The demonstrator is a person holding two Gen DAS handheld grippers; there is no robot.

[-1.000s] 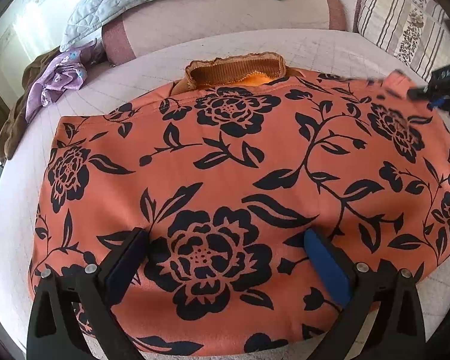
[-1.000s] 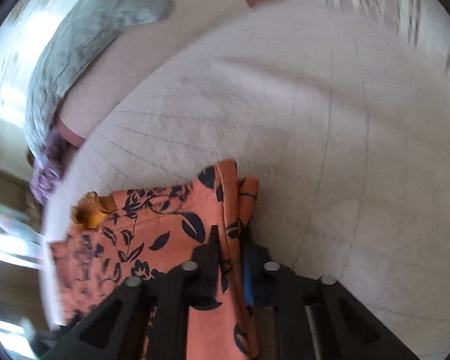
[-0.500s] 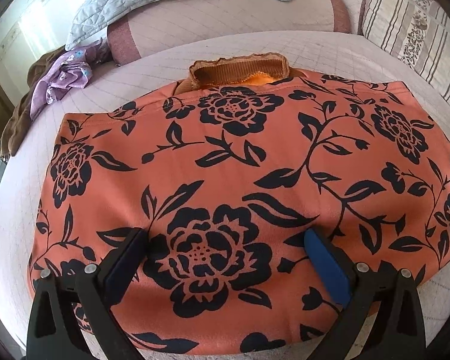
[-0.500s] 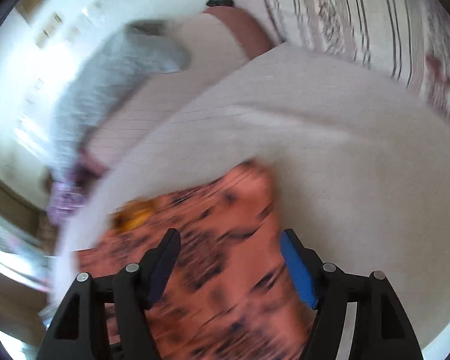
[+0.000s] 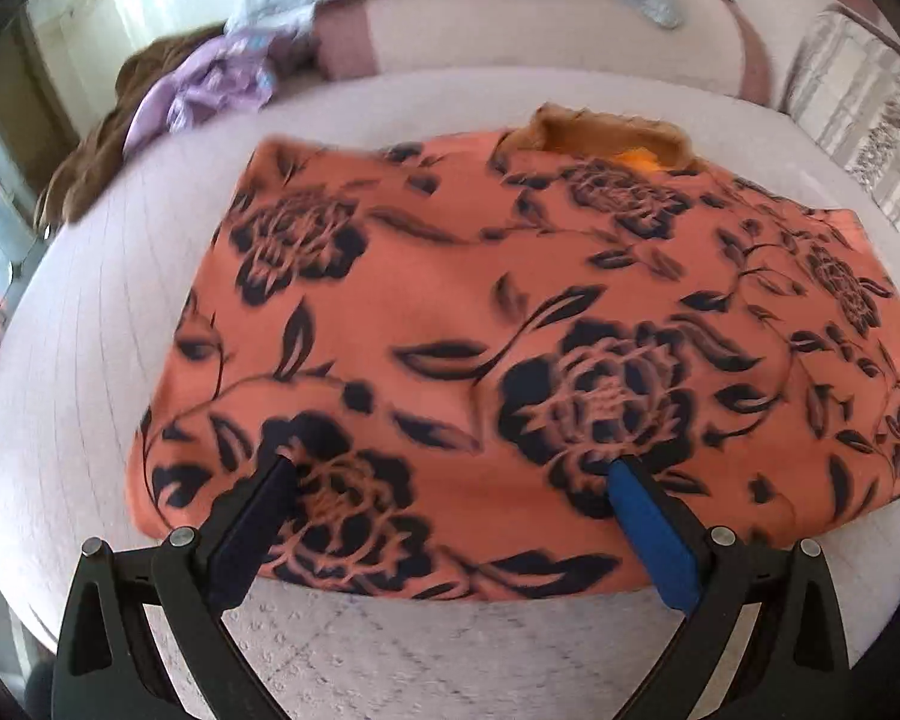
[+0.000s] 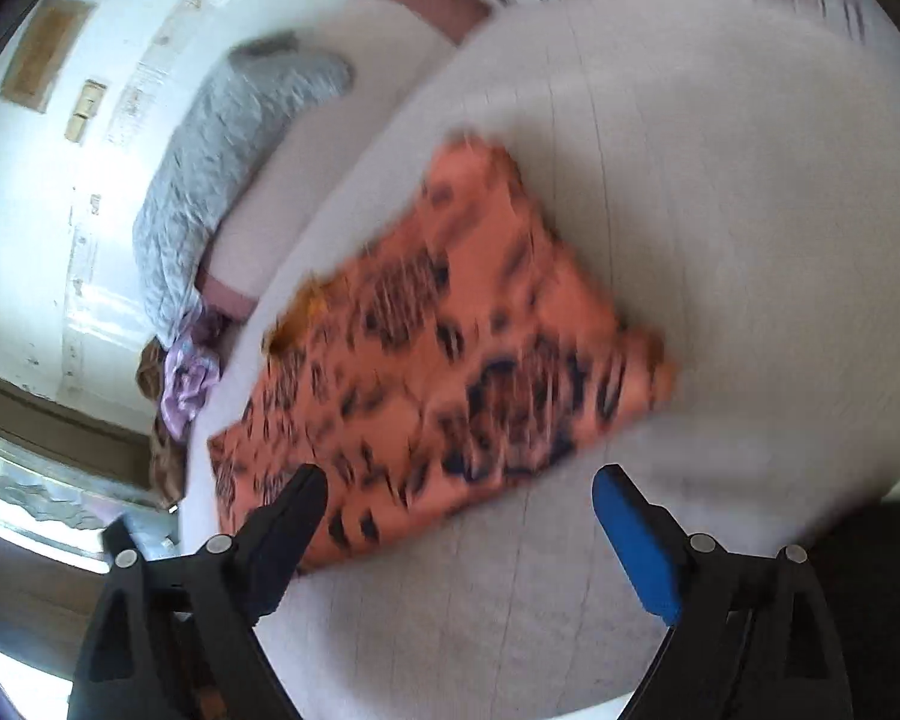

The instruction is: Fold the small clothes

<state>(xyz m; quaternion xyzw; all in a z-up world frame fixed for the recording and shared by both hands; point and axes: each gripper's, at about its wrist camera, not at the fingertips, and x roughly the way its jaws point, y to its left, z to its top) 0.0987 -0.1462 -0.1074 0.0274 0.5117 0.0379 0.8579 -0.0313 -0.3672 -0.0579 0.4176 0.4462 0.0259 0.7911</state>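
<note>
Lying flat on the bed [image 5: 450, 654] near its front edge, the orange floral garment [image 5: 510, 360] is best gripped at its near hem by both wide-open, empty grippers, left [image 5: 450, 474] and right [image 6: 459, 483], then folded evenly away

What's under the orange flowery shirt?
The orange flowery shirt lies on the pale quilted bed cover, which shows all around it. Whatever lies directly beneath the shirt is hidden.
</note>
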